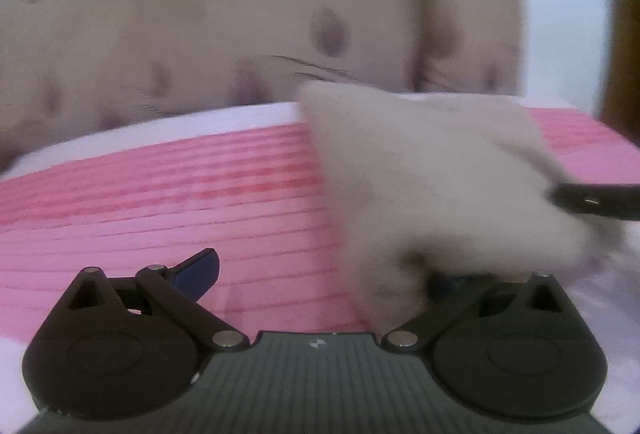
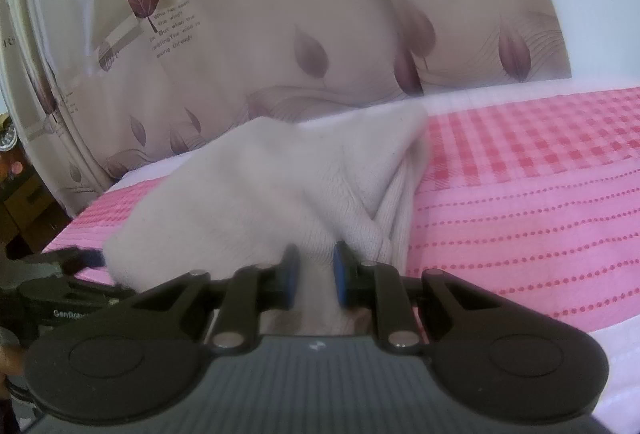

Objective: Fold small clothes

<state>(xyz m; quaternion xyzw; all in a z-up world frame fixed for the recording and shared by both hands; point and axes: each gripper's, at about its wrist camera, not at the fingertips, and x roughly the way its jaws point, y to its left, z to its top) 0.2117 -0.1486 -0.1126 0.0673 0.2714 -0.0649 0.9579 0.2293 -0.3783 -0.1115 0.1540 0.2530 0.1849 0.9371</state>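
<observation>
A small beige knit garment [image 2: 280, 190] is held up above a pink checked cloth [image 2: 520, 202]. My right gripper [image 2: 314, 274] is shut on its near ribbed edge, blue pads pinching the fabric. In the left wrist view the same garment [image 1: 432, 178] hangs blurred at right. My left gripper [image 1: 320, 274] has its jaws wide apart; the left fingertip [image 1: 198, 270] is bare and the right one is buried under the fabric. The right gripper's finger [image 1: 596, 200] reaches into the garment from the right edge. The left gripper also shows in the right wrist view [image 2: 80, 258].
The pink cloth [image 1: 160, 210] covers a white surface [image 2: 600, 354]. A beige curtain with purple leaf print [image 2: 280, 34] hangs close behind it. Dark furniture [image 2: 16, 202] stands at far left.
</observation>
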